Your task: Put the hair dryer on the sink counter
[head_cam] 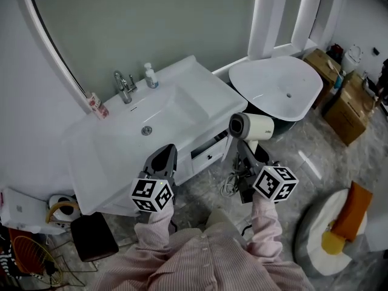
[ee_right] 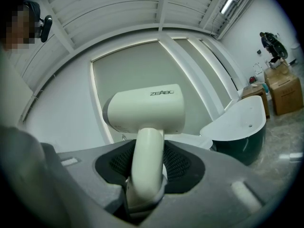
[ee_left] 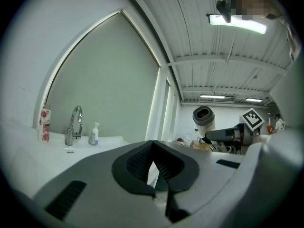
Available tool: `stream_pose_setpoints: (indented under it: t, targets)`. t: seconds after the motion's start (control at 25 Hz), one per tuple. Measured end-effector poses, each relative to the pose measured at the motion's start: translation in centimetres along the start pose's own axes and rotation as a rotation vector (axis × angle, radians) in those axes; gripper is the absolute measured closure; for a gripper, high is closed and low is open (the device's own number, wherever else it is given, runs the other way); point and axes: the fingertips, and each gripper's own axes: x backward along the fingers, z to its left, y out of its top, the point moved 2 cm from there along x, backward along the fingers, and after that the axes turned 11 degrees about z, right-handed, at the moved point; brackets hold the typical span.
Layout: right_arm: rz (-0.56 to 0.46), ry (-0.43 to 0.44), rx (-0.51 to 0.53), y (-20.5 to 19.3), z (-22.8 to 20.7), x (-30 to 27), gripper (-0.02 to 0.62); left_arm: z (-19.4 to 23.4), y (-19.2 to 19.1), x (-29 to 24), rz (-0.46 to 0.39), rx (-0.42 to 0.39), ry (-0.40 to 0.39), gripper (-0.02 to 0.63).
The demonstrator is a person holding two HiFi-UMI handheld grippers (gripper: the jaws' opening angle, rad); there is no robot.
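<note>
A cream hair dryer [head_cam: 251,127] [ee_right: 145,113] stands upright by its handle in my right gripper [head_cam: 245,147] [ee_right: 147,175], which is shut on that handle. It hangs in the air just off the right end of the white sink counter [head_cam: 200,83], above the floor. In the left gripper view the hair dryer [ee_left: 203,119] shows at the right with its barrel mouth facing the camera. My left gripper [head_cam: 162,160] [ee_left: 154,167] is shut with nothing in it, at the counter's front edge near the basin.
On the counter stand a chrome tap [head_cam: 123,86], a small pump bottle [head_cam: 150,76] and a red-and-white tube [head_cam: 97,105]. A white bathtub [head_cam: 279,86] lies right of the vanity. Cardboard boxes [head_cam: 345,105] sit far right, a dark stool [head_cam: 94,236] at lower left.
</note>
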Motion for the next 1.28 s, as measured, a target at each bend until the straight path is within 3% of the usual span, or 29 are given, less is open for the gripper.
stream_pose_setpoints:
  t: [0.64,1.28]
  targets:
    - [0.074,0.064,-0.008,5.4,-7.0,-12.8,0.431,6.1,2.0,-11.0,0.011,0.066,0.093,0.608]
    - [0.245,0.166,0.009,11.5,-14.8,-28.2,0.431,11.6,4.4,-25.0,0.036,0.171,0.208,0.607]
